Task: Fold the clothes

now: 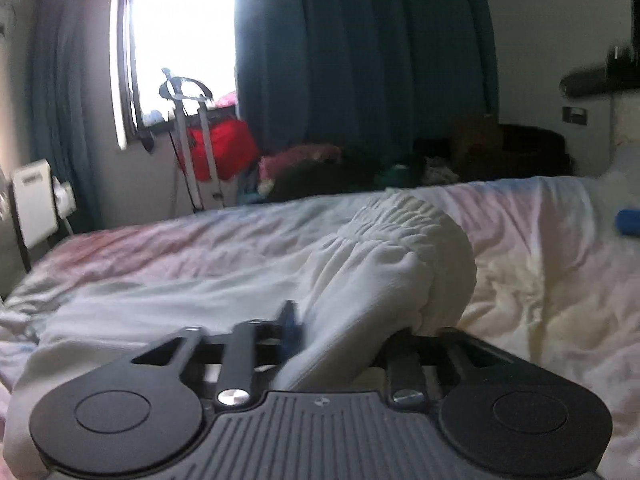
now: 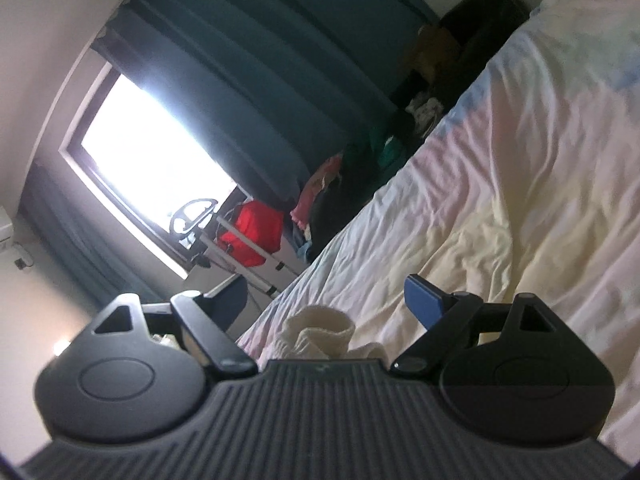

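My left gripper [image 1: 340,332] is clamped on a soft white garment [image 1: 384,252] w/ a ruched elastic band, bunched on the crumpled sheet [image 1: 540,264]. My right gripper [image 2: 320,312] hangs w/ jaws wide, garment just under it.

A bright window [image 1: 180,40] glares beside dark teal curtains [image 1: 360,48]. Pale walls [image 1: 540,20] enclose a bed [image 1: 180,248] under a rumpled pastel sheet.

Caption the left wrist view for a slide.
Left gripper shut on white garment over rumpled bed.
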